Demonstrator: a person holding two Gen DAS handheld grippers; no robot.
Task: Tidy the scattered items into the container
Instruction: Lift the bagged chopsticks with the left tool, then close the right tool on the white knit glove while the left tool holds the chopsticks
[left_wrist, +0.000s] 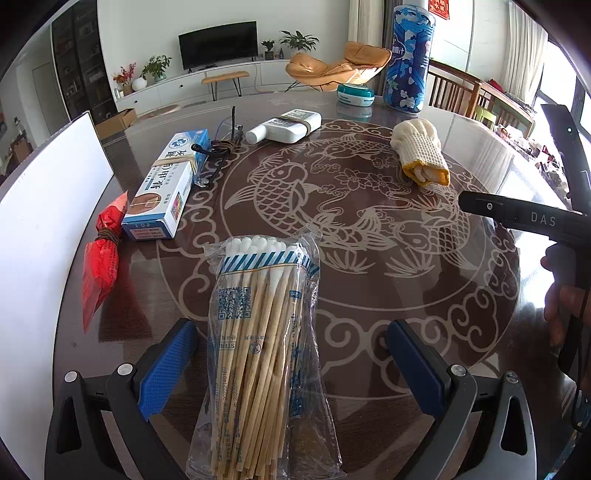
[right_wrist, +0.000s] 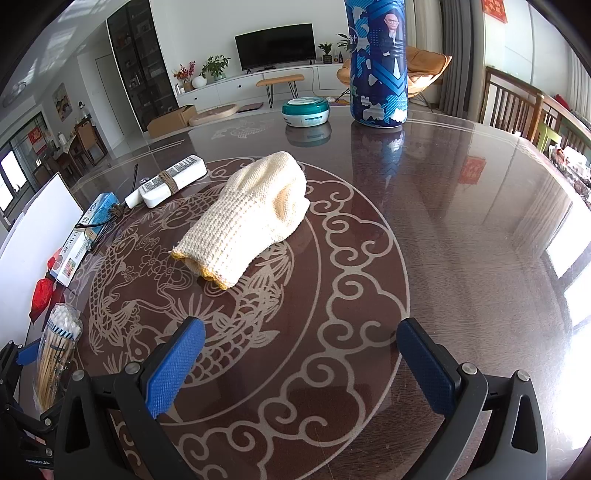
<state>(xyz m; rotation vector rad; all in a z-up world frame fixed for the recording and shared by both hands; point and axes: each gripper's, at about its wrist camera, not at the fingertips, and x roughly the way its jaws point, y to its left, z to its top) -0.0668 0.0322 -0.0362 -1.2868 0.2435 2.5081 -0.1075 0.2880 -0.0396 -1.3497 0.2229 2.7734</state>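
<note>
A: Left wrist view, and your left tool (left_wrist: 291, 363) is spread wide, blue pads either side of the cotton swab packet (left_wrist: 258, 354) at lower centre, neither pad touching the plastic.

B: Agreed, nothing gripped. Up the left side of that frame you've got the red packet (left_wrist: 100, 258), then the blue-and-white box (left_wrist: 168, 184) with the glasses (left_wrist: 221, 147) beside it, and the white bottle (left_wrist: 284, 127) further back.

A: White container wall (left_wrist: 48, 229) fills the far left edge, the red packet just beside it.

B: Swing to the right wrist view: your right tool (right_wrist: 301, 363) also stands wide and holds nothing, low at the bottom of the frame above the patterned surface (right_wrist: 461, 221).

A: Knit glove (right_wrist: 251, 218) lies centre frame, well ahead of those pads, yellow cuff pointing down-left.

B: Tall blue can (right_wrist: 378, 70) and teal tub (right_wrist: 306, 110) sit at the top, near each other at the far edge.
</note>
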